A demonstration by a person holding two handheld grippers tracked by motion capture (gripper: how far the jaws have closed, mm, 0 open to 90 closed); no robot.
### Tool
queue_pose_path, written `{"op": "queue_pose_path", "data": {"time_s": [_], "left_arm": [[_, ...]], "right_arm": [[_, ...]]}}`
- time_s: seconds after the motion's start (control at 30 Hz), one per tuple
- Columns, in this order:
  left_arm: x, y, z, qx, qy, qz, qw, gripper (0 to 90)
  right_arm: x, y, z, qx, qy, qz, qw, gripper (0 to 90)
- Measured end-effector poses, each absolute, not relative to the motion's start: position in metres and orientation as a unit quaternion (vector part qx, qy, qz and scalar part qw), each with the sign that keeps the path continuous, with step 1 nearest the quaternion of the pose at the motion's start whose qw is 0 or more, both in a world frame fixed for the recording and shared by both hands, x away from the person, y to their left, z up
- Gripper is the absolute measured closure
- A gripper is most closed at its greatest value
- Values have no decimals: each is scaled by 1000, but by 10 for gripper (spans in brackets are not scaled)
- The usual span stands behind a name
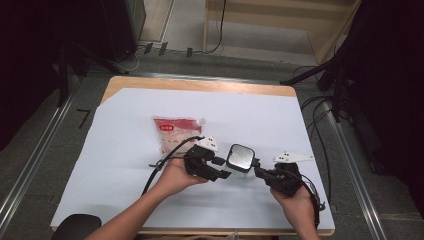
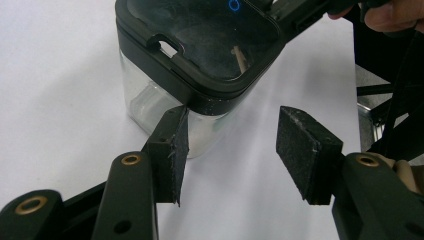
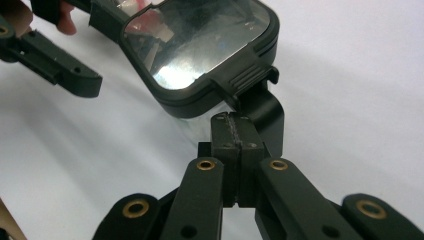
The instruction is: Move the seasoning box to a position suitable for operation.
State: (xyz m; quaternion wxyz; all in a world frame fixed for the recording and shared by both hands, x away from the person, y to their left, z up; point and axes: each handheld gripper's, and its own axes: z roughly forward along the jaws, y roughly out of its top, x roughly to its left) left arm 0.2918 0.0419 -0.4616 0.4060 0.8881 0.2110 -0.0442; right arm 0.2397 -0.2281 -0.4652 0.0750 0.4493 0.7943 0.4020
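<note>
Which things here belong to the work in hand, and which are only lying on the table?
In the work:
- clear container with black lid
- left gripper, fingers open beside the container
- right gripper, fingers shut, at the lid's latch

Only lying there:
- red and white pouch, behind the left hand
- white sheet over the table

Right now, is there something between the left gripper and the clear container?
Nothing visible. The left gripper has its jaws open right beside the clear container, with bare white sheet between them. The right gripper is at the far side.
</note>
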Motion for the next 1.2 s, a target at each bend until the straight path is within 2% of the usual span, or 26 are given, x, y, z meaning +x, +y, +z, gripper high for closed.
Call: {"op": "queue_pose_path", "data": {"time_s": [0.57, 0.7, 0.97, 1.2], "left_arm": [[277, 25, -464, 897, 187, -49, 399, 492], [282, 32, -460, 895, 197, -38, 398, 474], [293, 37, -456, 893, 188, -11, 409, 370], [301, 27, -453, 895, 178, 5, 408, 357]], "right_arm": [[254, -238, -466, 461, 788, 400, 76, 900], [250, -241, -460, 456, 791, 396, 93, 900], [257, -255, -461, 478, 780, 394, 91, 900], [268, -255, -466, 480, 785, 381, 90, 900]]}}
